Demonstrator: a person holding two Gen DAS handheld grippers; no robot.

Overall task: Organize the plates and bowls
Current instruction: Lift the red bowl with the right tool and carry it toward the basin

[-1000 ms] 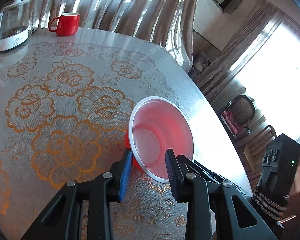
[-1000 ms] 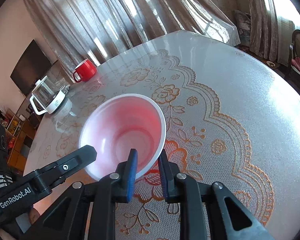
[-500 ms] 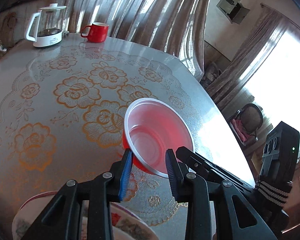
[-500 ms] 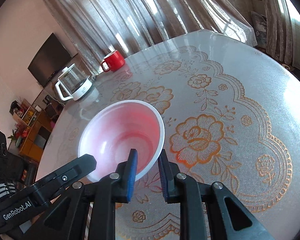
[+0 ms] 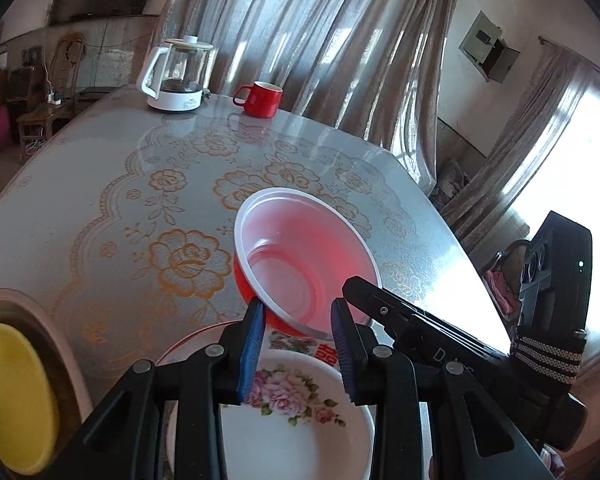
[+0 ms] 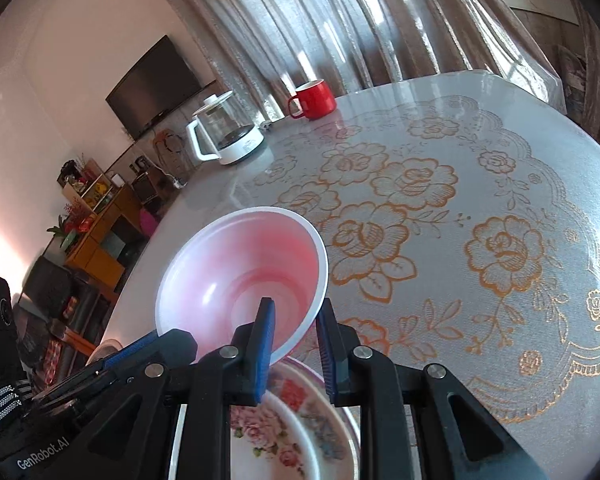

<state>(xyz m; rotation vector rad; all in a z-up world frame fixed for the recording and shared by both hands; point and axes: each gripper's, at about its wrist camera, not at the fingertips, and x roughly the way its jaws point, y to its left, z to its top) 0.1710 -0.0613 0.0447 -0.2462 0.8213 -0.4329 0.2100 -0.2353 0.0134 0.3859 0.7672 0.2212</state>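
Mid-carry: both grippers, L and R, clenched on near rim of red plastic bowl w/ white interior, held tilted just over white floral-print plate; next, I'd guess, level bowl, lower into plate, then release.

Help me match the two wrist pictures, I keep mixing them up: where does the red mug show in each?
Left wrist view: the red mug stands at upper centre, at the table's far edge, just right of the glass kettle.
Right wrist view: the red mug is at upper centre, again right of the glass kettle.
Shared landmark: the red bowl that both grippers hold.
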